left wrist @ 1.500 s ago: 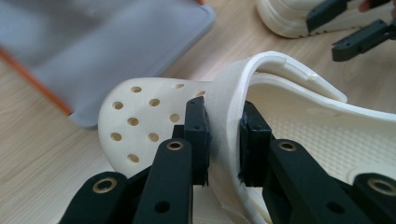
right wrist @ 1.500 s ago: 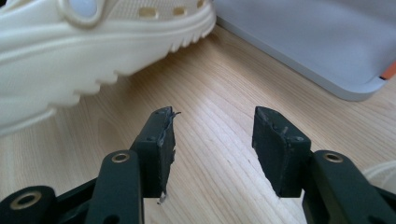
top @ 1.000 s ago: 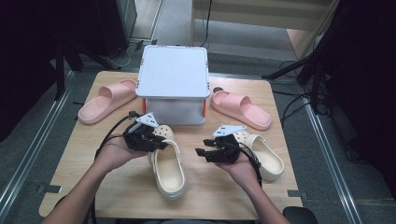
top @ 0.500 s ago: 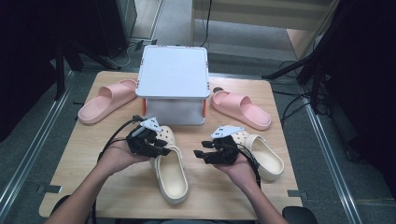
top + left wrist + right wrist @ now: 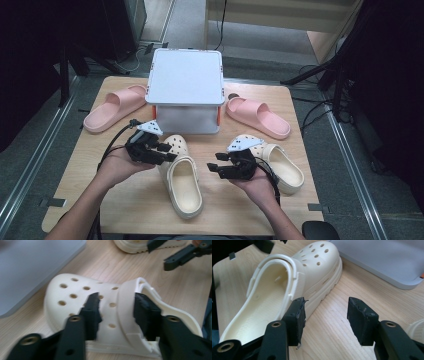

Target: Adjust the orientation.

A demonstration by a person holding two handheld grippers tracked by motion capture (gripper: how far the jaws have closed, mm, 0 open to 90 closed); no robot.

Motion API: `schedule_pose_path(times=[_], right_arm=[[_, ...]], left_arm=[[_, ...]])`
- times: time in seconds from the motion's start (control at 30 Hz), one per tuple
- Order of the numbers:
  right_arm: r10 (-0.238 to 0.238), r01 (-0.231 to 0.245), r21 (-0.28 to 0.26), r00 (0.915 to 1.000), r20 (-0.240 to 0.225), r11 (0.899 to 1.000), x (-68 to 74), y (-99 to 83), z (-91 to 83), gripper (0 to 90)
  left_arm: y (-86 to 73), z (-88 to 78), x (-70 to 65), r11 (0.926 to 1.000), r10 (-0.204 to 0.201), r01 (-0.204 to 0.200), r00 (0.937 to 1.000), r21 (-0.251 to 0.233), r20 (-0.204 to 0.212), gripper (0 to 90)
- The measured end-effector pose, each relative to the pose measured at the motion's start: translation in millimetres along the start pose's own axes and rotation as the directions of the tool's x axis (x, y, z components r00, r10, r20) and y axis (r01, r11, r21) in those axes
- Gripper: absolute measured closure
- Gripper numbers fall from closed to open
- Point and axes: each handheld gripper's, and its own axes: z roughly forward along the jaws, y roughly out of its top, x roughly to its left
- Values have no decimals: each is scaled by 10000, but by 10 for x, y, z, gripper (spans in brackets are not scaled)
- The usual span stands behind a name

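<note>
Tabletop [image 5: 125, 200]: clog [image 5: 181, 172] between left claw [image 5: 167, 152] jaws.

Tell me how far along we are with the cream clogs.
Early. Done: nothing shows packed; the grey box is lidded, with both pink slides lying beside it. In hand: the left claw has just been opening and straddles the left clog at its strap, pads not pressing. The right claw hangs open beside that clog. Left: the right clog lies untouched; both clogs probably still need moving.
</note>
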Motion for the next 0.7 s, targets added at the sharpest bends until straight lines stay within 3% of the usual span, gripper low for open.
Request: schedule_pose_path(times=[0.03,0.17,0.2,0.4,0.7], right_arm=[[4,-4,-33,10000,10,10000,38,-17,7,500],[-254,253,-68,9997,-71,9997,88,-44,53,548],[-510,512,95,9985,-219,9986,125,-56,113,598],[-712,733,319,9955,-628,9968,188,-57,210,698],[-683,738,503,9922,-1038,9960,191,-64,307,807]], left_arm=[[-24,-23,29,9998,-114,113,9999,-153,-59,713],[-99,-79,113,9977,-501,486,9982,-467,-315,781],[-150,-89,152,9961,-695,665,9963,-579,-499,806],[-271,-64,188,9937,-941,885,9920,-685,-842,812],[-415,68,173,9947,-1018,1000,9912,-257,-849,841]])
